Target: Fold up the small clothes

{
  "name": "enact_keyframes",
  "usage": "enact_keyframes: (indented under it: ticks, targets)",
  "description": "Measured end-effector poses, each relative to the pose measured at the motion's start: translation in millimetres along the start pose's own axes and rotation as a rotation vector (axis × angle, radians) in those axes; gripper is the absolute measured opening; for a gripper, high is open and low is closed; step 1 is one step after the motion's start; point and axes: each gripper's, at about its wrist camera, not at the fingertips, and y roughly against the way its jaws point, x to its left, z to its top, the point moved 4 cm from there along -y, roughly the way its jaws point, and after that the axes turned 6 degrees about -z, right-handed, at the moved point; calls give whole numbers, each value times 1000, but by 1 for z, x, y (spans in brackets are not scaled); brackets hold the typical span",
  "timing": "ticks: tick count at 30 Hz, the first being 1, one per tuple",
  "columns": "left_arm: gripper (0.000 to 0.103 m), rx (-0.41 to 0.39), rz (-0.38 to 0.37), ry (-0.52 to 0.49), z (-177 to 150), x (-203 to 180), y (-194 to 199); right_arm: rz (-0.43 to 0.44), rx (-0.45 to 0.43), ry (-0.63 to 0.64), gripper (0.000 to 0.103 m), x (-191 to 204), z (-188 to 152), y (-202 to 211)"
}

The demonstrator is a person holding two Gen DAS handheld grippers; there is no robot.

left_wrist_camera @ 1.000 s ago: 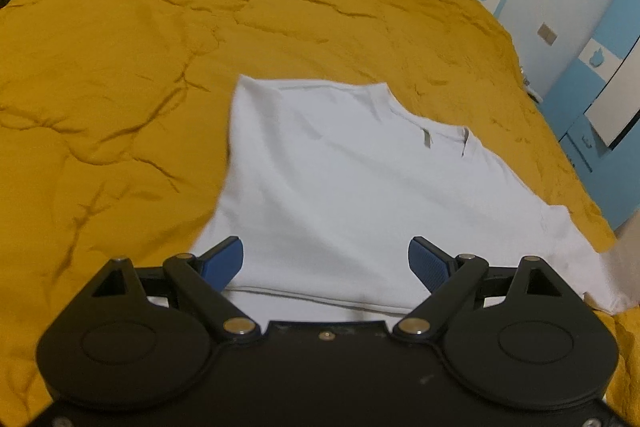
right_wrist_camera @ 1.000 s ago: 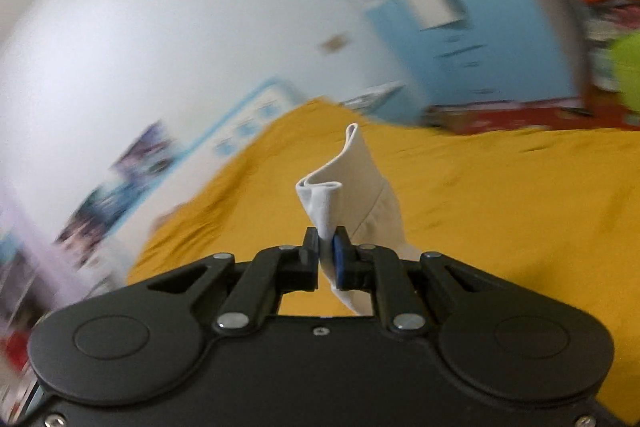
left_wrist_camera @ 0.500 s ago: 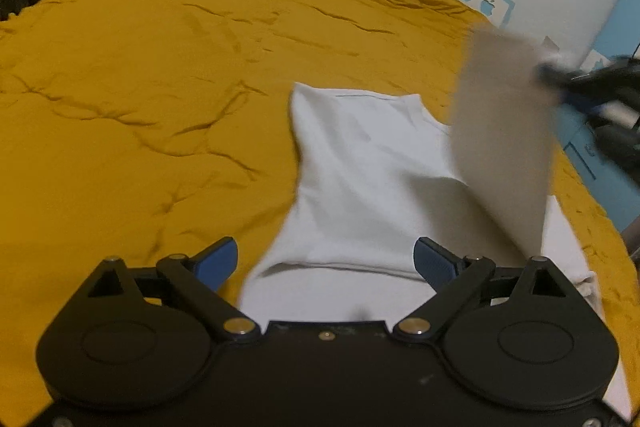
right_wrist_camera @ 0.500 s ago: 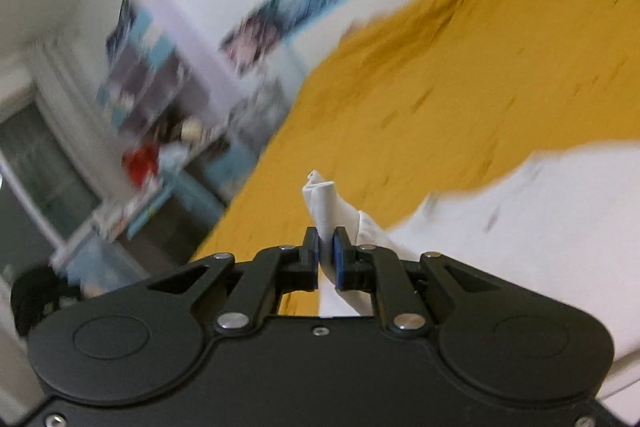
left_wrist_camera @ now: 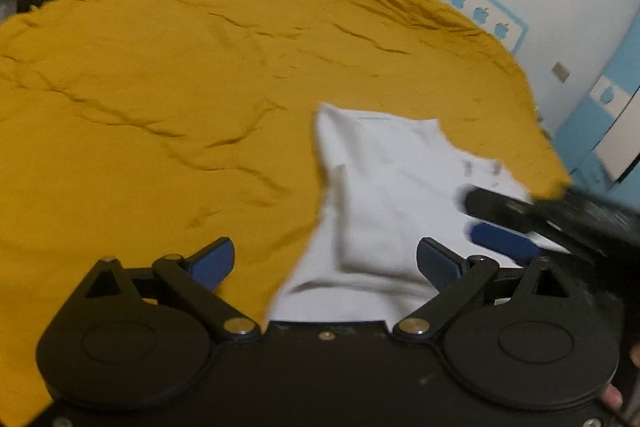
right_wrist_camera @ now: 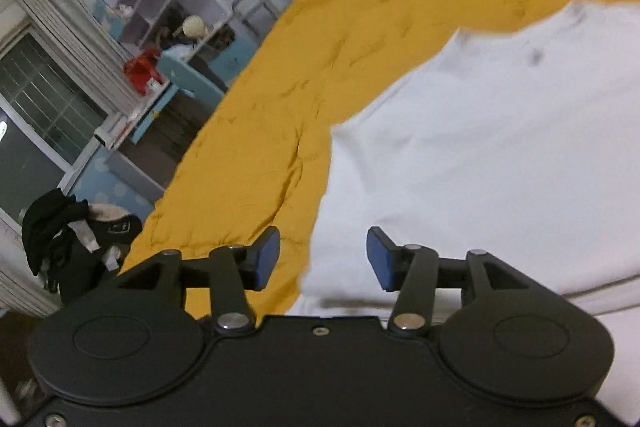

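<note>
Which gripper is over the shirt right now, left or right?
The right gripper: its open fingers hang over the white shirt, near its edge. The left gripper, also open, straddles the shirt's left edge, with one finger over the yellow bedspread.

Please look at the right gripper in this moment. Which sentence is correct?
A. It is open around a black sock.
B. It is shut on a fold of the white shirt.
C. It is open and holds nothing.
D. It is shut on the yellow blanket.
C: in the right wrist view the right gripper has its blue pads wide apart, with only the white shirt and the yellow blanket lying beyond the gap, nothing pinched.
</note>
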Motion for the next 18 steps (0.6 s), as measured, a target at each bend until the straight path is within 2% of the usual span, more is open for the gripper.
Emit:
enact_keyframes:
  ticks: [2, 4, 9, 12, 15, 18]
  targets:
    - [102, 21, -64, 37, 3, -12, -10, -36, -45, -22, 50, -21, 9, 26]
    - [102, 49, -82, 65, 3, -20, -24, -130, -93, -34, 50, -55, 19, 59]
    - [102, 87, -85, 125, -4, -29, -47, -475, -186, 108, 52, -140, 18, 135]
    - [99, 101, -66, 126, -7, -27, -55, -612, -153, 217, 51, -175, 5, 154]
    - [95, 121, -43, 124, -8, -26, -63, -689, -124, 278, 50, -193, -6, 154]
    - [85, 135, -27, 112, -11, -27, -66, -723, -102, 298, 50, -215, -9, 154]
